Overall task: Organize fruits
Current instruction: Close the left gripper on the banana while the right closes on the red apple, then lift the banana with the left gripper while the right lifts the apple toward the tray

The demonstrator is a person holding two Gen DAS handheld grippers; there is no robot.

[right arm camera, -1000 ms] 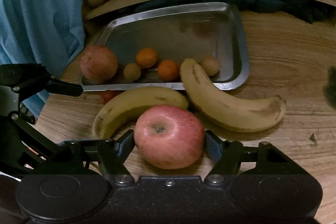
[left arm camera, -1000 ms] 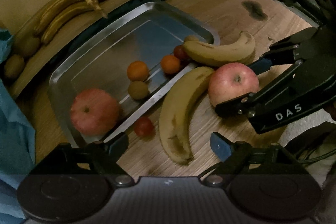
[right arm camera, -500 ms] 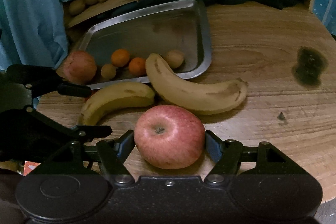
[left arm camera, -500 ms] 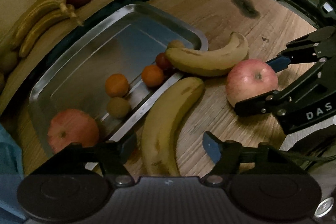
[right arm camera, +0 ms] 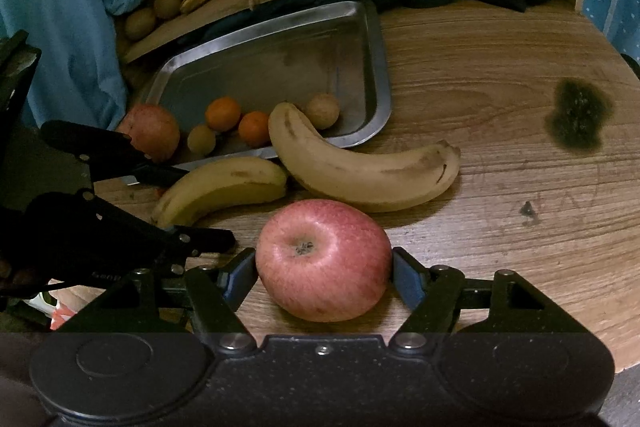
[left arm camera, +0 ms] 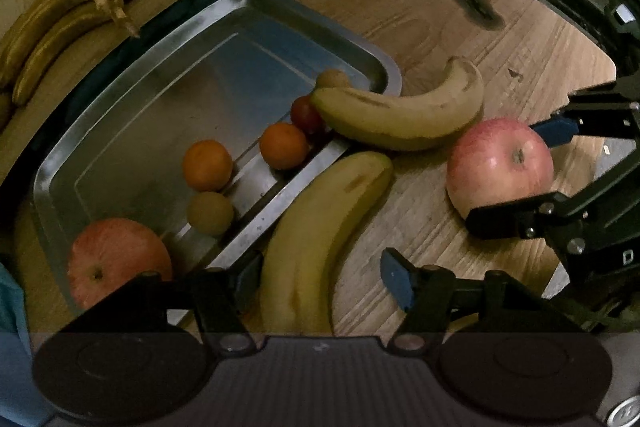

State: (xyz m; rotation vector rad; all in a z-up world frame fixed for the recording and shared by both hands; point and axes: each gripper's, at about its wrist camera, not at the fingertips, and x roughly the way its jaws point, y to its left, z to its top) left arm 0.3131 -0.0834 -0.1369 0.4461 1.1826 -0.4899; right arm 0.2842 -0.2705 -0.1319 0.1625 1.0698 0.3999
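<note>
While the right gripper (right arm camera: 324, 267) is pinching the apple (right arm camera: 323, 259), the left gripper's (left arm camera: 316, 277) spread fingers are straddling the banana (left arm camera: 320, 231), needing a centred, gentle squeeze toward the tray (left arm camera: 132, 99) at eleven o'clock.

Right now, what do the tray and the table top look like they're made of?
Tray: looks like bare metal, probably stainless steel; grey, semi-glossy, with soft reflections of the fruit and a rolled rim. Table top: wood or wood-look laminate, matte, with visible grain lines and a dark stain; which of the two it is cannot be told.
</note>
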